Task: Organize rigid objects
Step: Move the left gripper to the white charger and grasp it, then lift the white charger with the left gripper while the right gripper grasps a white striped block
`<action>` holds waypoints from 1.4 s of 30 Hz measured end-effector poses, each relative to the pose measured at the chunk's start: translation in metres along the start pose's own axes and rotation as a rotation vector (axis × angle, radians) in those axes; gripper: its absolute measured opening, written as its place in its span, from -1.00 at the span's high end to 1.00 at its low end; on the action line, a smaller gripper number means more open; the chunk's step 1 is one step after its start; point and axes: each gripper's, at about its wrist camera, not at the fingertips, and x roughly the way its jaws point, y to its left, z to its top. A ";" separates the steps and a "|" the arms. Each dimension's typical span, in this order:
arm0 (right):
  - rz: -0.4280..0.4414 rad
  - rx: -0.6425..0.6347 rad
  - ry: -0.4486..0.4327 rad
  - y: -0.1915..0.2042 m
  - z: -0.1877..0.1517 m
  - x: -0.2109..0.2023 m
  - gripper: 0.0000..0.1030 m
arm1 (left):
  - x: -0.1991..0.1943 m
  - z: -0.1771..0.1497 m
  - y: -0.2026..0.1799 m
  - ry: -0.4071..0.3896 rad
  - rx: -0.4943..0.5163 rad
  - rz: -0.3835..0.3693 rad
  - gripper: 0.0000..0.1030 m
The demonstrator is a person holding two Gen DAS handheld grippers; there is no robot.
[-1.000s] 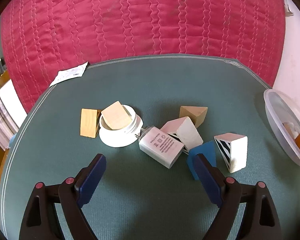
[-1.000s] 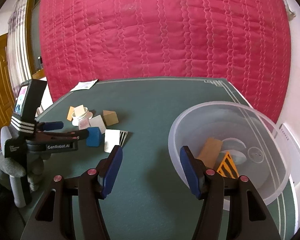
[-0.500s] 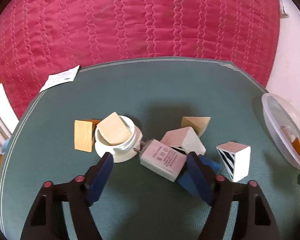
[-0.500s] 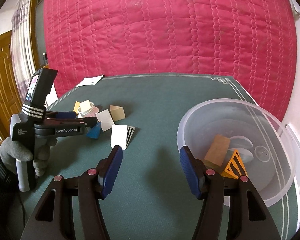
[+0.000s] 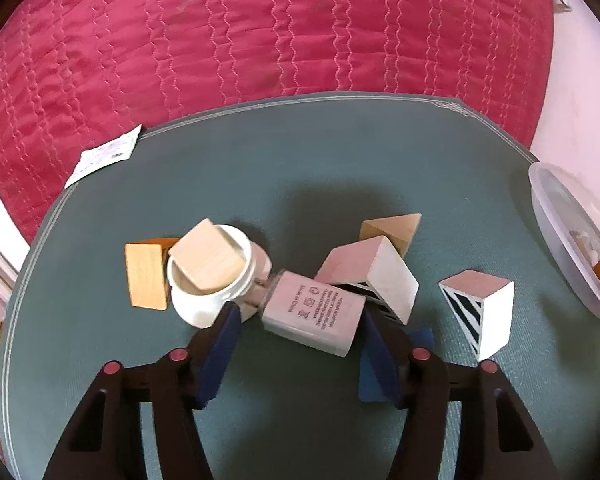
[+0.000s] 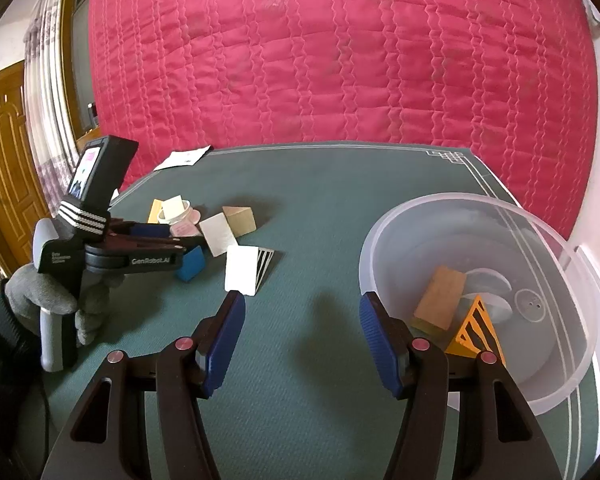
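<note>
My left gripper (image 5: 300,316) is open, its fingers on either side of a white power adapter (image 5: 314,312) lying on the green table mat (image 5: 300,168). Around it lie a white jar (image 5: 216,280) with a pale wooden cube (image 5: 206,260) in it, an orange-tan block (image 5: 146,276), a white wedge (image 5: 380,276), a tan wedge (image 5: 392,228), a blue block (image 5: 420,336) and a striped white block (image 5: 480,312). My right gripper (image 6: 300,320) is open and empty beside the clear plastic bowl (image 6: 548,264), which holds a tan block (image 6: 440,298) and an orange striped triangle (image 6: 474,328).
A paper slip (image 5: 104,156) lies at the mat's far left corner. A red quilted cloth (image 5: 260,32) hangs behind the table. The bowl's rim (image 5: 556,216) shows at the right edge of the left wrist view. A wooden door (image 6: 0,168) stands at far left.
My left gripper has moved forward and down until its fingers straddle the adapter. My right gripper has shifted only slightly and stays open by the bowl.
</note>
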 end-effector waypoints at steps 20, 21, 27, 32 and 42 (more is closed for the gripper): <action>0.070 -0.007 0.125 0.028 0.008 0.029 -0.18 | -0.038 -0.027 0.010 -0.076 -0.054 0.034 0.04; 0.070 -0.004 0.137 0.031 0.010 0.036 -0.18 | -0.040 -0.028 0.011 -0.081 -0.058 0.051 0.04; 0.046 0.005 0.165 0.044 0.027 0.074 -0.15 | -0.047 -0.031 0.015 -0.111 -0.078 0.121 0.04; 0.013 0.011 0.194 0.052 0.035 0.101 -0.01 | -0.047 -0.032 0.019 -0.116 -0.093 0.140 0.04; -0.005 0.031 0.207 0.050 0.033 0.109 0.35 | -0.046 -0.034 0.017 -0.119 -0.091 0.172 0.04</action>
